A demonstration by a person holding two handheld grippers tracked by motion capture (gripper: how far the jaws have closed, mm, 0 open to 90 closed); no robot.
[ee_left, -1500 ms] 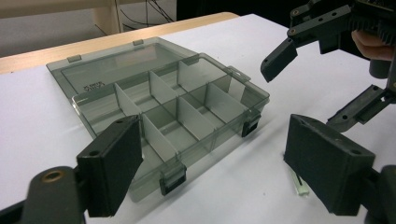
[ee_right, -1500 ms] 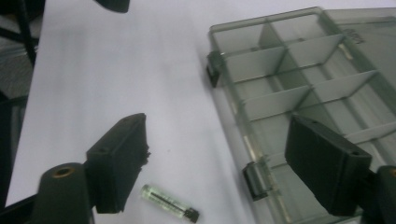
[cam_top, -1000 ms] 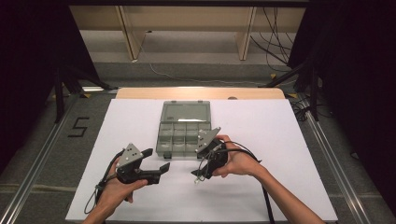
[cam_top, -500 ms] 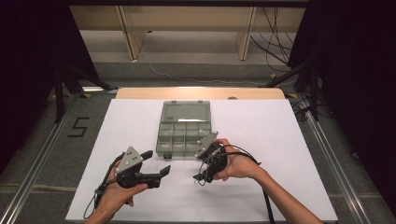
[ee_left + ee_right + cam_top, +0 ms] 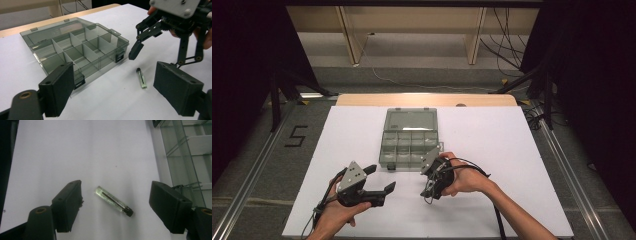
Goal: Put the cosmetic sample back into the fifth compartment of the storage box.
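A small clear glass vial [image 5: 113,201] with a black cap lies flat on the white table, just in front of the box; it is also visible past my left jaws as the vial [image 5: 141,78]. My right gripper [image 5: 118,203] points down over it. Its jaws have just been closing a little but still stand wide on either side of the vial without touching it. The smoky clear compartment box [image 5: 408,139] lies open with its lid folded back. My left gripper [image 5: 382,178] is open and empty near the front left, aimed toward the box and the right gripper [image 5: 156,58].
The white table sheet [image 5: 512,145] has bare room to the right and left of the box. A wooden strip [image 5: 427,100] runs along the table's far edge. Metal rails [image 5: 257,170] flank the table. The box's front latches [image 5: 120,57] stick out toward the vial.
The right gripper has settled slightly lower and nearer the front of the box. The left gripper has barely shifted.
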